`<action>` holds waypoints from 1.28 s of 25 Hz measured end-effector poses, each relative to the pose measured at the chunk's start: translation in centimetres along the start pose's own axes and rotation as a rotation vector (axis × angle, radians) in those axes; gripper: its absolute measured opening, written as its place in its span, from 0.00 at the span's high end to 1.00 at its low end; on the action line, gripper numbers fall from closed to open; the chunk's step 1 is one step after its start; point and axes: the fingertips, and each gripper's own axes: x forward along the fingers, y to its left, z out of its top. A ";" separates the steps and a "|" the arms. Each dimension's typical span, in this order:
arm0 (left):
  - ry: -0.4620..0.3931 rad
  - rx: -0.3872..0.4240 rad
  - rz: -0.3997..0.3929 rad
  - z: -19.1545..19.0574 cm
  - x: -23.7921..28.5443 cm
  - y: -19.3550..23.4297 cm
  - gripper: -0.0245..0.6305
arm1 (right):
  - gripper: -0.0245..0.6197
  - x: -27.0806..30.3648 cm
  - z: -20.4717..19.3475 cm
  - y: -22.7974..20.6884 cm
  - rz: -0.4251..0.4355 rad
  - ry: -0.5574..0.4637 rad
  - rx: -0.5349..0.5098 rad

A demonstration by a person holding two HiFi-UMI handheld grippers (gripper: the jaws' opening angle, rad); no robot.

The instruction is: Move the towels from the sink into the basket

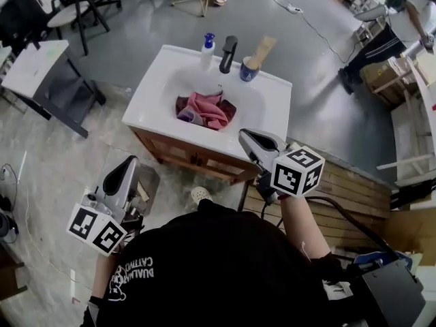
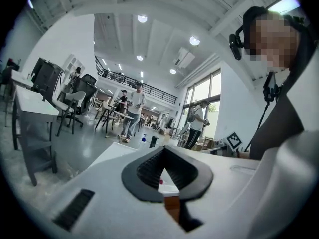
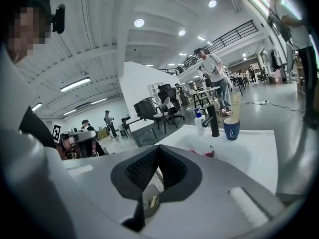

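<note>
Pink, maroon and purple towels (image 1: 208, 110) lie bunched in the basin of a white sink (image 1: 157, 80) on a wooden cabinet; in the right gripper view a pink edge of the towels (image 3: 207, 153) shows in the sink (image 3: 259, 143). My right gripper (image 1: 243, 135) hangs near the sink's front right corner, short of the towels, jaws shut and empty (image 3: 158, 148). My left gripper (image 1: 129, 161) is lower left, off the cabinet's front left corner, jaws closed together with nothing held (image 2: 164, 151). A small white perforated thing (image 1: 199, 195) peeks out below the cabinet front; I cannot tell whether it is the basket.
A black faucet (image 1: 227, 53), a blue-topped soap bottle (image 1: 208, 46) and a blue cup with a brush (image 1: 249, 68) stand on the sink's back rim. A grey table (image 1: 41, 73) stands left, wooden slats (image 1: 354, 189) right. People and chairs fill the background.
</note>
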 end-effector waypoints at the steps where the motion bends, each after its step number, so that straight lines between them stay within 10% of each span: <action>1: -0.002 0.014 0.025 0.3 0.7 0.9 0.96 | 0.95 1.3 0.5 -1.1 0.007 0.009 0.006; 18: -0.070 -0.105 0.511 -2.9 2.3 11.6 0.96 | 0.82 22.5 -3.7 -6.9 0.306 0.394 -0.101; 23: -0.039 -0.141 0.569 -3.8 2.7 12.6 0.95 | 0.65 25.4 -7.1 -7.4 0.348 0.515 -0.074; 32: -0.033 -0.162 0.644 -4.5 1.2 13.7 0.95 | 0.64 28.1 -11.2 -7.7 0.349 0.639 -0.102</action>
